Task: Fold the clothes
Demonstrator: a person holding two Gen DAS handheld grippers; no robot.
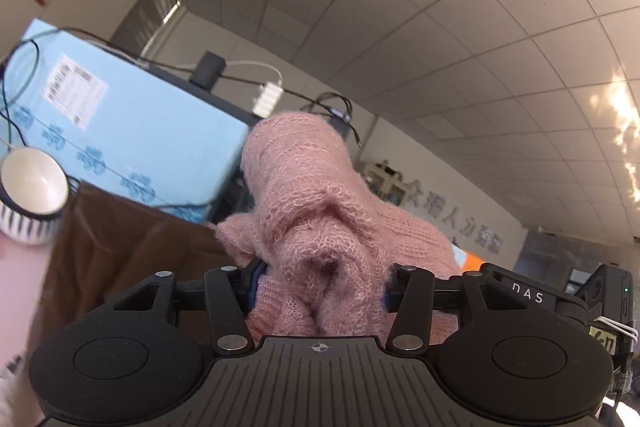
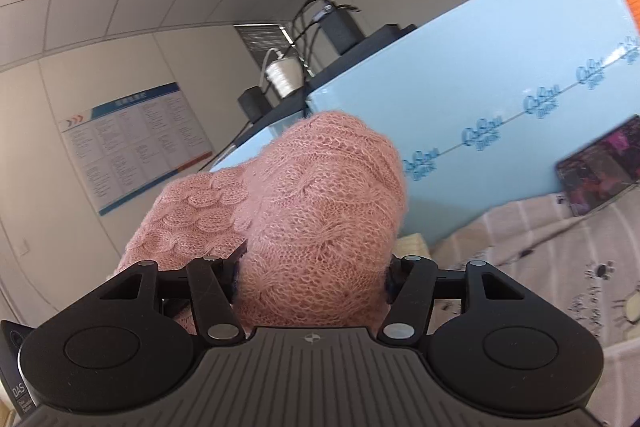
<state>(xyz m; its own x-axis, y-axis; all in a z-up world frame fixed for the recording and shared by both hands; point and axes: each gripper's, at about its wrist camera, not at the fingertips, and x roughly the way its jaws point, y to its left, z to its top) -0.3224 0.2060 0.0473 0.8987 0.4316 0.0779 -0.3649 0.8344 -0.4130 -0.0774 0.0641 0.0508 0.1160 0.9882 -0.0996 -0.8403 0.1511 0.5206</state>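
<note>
Ceiling tiles fill both views: you hold the pink knit sweater aloft, left gripper and right gripper each with jaws clamped on bunched fabric. Judging by that, lay it flat next, keeping both grips.

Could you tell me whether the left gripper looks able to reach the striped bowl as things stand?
Probably not right now. The left gripper is shut on a bunched pink knit sweater that fills its jaws, and the striped bowl sits well off to its left. It would have to release the sweater first.
</note>
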